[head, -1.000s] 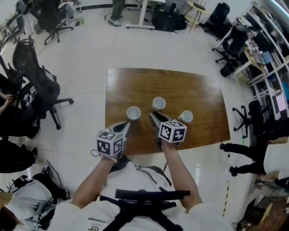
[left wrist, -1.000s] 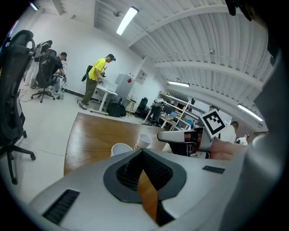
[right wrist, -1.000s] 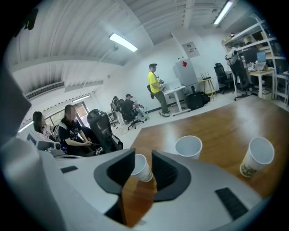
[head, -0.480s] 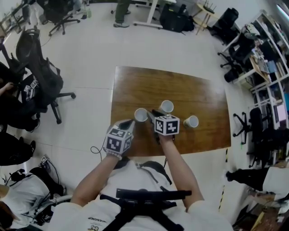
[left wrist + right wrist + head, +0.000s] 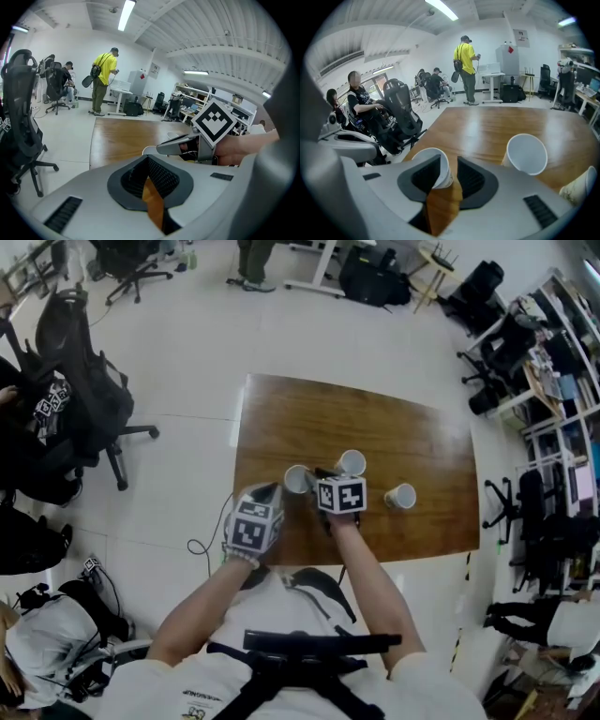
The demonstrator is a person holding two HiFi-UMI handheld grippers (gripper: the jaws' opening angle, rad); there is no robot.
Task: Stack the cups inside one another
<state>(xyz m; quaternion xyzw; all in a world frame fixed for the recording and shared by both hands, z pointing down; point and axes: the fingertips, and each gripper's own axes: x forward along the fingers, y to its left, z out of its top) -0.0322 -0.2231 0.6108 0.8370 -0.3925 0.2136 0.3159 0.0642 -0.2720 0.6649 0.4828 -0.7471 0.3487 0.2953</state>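
Note:
Three white paper cups stand on the brown table [image 5: 375, 418]: a left cup [image 5: 296, 478], a middle cup [image 5: 352, 462] and a right cup [image 5: 401, 496] that leans over. My right gripper [image 5: 317, 474] reaches in from the near side, its tips beside the left cup. In the right gripper view its jaws [image 5: 449, 174] stand open; the left cup [image 5: 436, 166] sits just ahead, partly hidden behind the left jaw, with the middle cup [image 5: 527, 153] to the right. My left gripper [image 5: 269, 491] hovers open at the left cup's near left, its jaws [image 5: 149, 180] empty.
A black office chair [image 5: 84, 418] stands on the floor left of the table. More chairs, desks and shelves [image 5: 553, 362] line the right side. A person in a yellow shirt [image 5: 101, 77] stands beyond the table's far end. The table's near edge lies just below my grippers.
Both grippers have moved forward and down toward the cups. The right gripper's tips now sit beside the left cup; the left gripper has closed in on the same cup.

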